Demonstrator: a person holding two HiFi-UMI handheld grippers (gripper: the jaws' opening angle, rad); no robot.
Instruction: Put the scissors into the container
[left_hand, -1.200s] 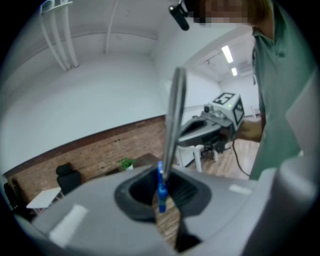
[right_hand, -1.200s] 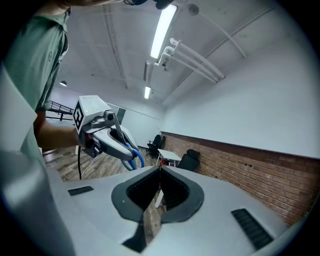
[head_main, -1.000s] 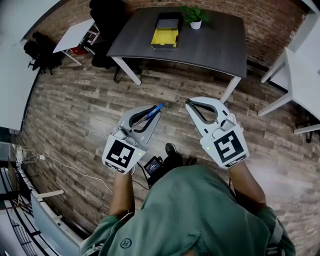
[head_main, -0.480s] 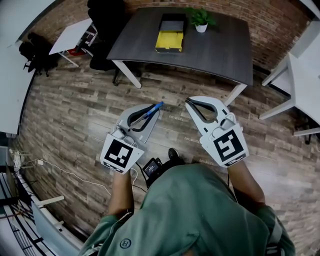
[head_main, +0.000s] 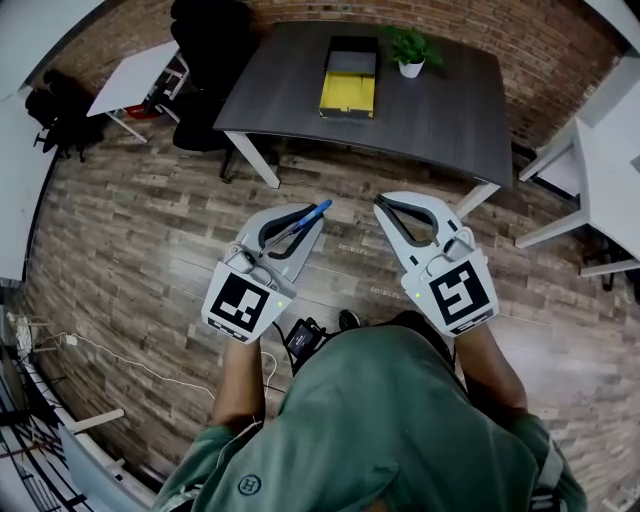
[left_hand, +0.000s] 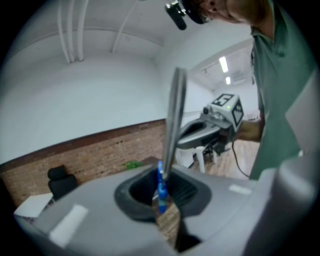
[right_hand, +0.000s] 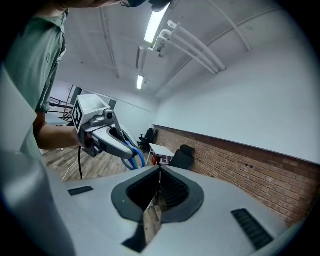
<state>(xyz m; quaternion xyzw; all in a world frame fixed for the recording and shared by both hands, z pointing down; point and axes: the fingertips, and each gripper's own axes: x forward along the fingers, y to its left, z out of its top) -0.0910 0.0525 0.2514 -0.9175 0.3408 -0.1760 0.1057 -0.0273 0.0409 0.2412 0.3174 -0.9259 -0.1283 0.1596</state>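
Office or shared workroom. Floor (head_main: 130, 230): wood-look planks. Far wall (head_main: 560, 45): bare red brick, white-painted above. Furniture: one dark grey surface (head_main: 440, 115) on white legs, a potted plant (head_main: 410, 50) near its far edge; white tables (head_main: 135, 72) at left and right; black office chairs (head_main: 200, 40) by the brick wall. Ceiling: white, with strip lights (right_hand: 159, 20) and exposed pipes (right_hand: 195, 45).

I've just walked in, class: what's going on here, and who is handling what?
A person holds a hand-held gripper in each hand. The left hand-held gripper is shut on the blue-handled scissors; the right hand-held gripper is shut and empty. The container sits on the dark table ahead, beside a potted plant; the scissors are not yet in it.
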